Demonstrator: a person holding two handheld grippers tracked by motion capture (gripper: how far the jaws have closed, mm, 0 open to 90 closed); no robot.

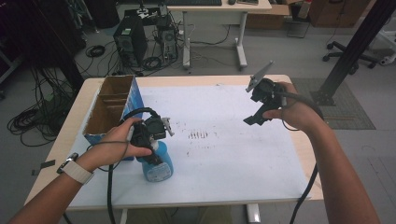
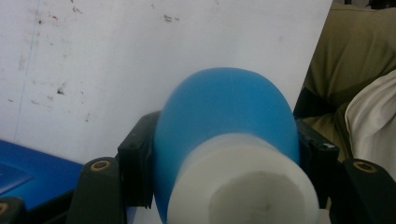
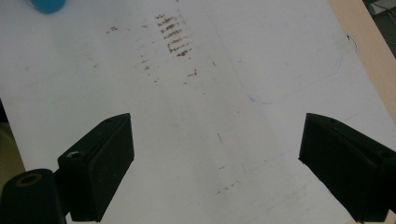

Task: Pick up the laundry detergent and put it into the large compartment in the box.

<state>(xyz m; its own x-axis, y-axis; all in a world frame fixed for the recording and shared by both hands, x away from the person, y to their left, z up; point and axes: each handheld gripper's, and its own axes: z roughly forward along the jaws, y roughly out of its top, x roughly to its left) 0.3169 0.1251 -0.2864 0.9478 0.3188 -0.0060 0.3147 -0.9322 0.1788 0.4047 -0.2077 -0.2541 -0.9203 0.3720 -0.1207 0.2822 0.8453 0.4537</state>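
Hiding bottle (image 2: 224, 121) base: clamped hand-held gripper (image 2: 224, 163)

The bottle (image 2: 224, 140) looks like smooth matt blue plastic with a white plastic cap (image 2: 247, 186), the open box (image 1: 111, 109) is raw brown cardboard with a glossy blue outside, and the pale wooden worktop (image 1: 308, 154) carries a smudged matt white sheet (image 1: 224, 154).

In the left gripper view the blue bottle (image 2: 224, 116) was blurred, its white cap (image 2: 243, 186) cut off by the bottom edge. In the high view the left gripper (image 1: 156, 154) and hand (image 1: 119, 140) hid the bottle's upper part; its label was too small to read.
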